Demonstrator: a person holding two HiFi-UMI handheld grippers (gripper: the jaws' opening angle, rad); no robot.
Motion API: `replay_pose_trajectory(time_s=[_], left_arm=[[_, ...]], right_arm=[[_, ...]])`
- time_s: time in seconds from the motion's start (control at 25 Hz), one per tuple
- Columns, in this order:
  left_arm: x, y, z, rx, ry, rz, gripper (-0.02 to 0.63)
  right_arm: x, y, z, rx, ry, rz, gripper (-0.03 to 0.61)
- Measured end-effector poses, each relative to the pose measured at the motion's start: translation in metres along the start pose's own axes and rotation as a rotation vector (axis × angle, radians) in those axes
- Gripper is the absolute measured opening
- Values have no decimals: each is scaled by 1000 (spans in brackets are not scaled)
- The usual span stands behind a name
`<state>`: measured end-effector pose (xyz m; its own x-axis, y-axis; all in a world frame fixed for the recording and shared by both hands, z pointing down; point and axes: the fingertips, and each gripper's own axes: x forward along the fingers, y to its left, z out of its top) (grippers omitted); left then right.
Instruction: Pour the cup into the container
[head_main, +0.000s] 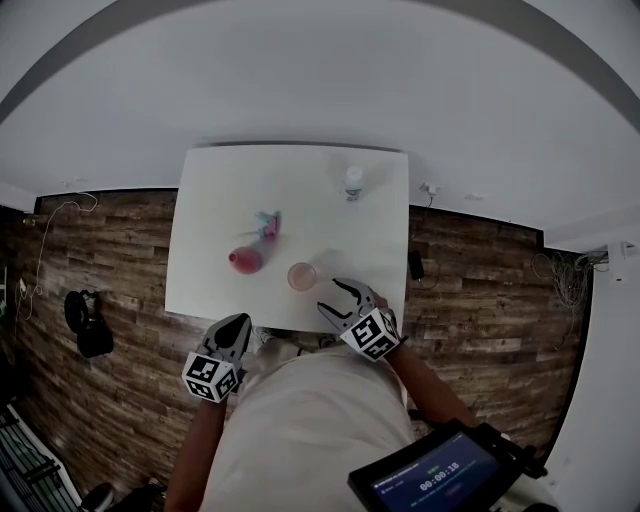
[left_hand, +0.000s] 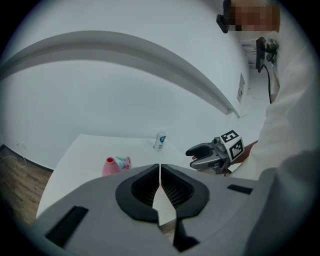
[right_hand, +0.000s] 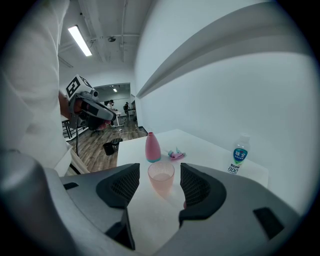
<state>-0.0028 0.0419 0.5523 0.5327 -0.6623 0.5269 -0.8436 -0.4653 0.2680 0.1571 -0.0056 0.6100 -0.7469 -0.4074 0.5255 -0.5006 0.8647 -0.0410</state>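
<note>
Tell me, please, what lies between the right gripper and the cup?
Only bare table: in the right gripper view, the cup stands just beyond the right gripper.

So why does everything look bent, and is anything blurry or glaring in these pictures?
Head view: the wide lens bulges the white table, which is nearly washed out. Left gripper view: the wall band bows into an arc inside a black round border. Right gripper view: the cup is sharp, and the ceiling strip light glares.
</note>
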Motion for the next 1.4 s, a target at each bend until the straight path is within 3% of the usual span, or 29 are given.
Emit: replay_pose_trajectory(time_s=[1.4], left_arm=[[1,12,0,6,18,6,9]], right_arm=[[0,-3,-6,14,13,-13,238]])
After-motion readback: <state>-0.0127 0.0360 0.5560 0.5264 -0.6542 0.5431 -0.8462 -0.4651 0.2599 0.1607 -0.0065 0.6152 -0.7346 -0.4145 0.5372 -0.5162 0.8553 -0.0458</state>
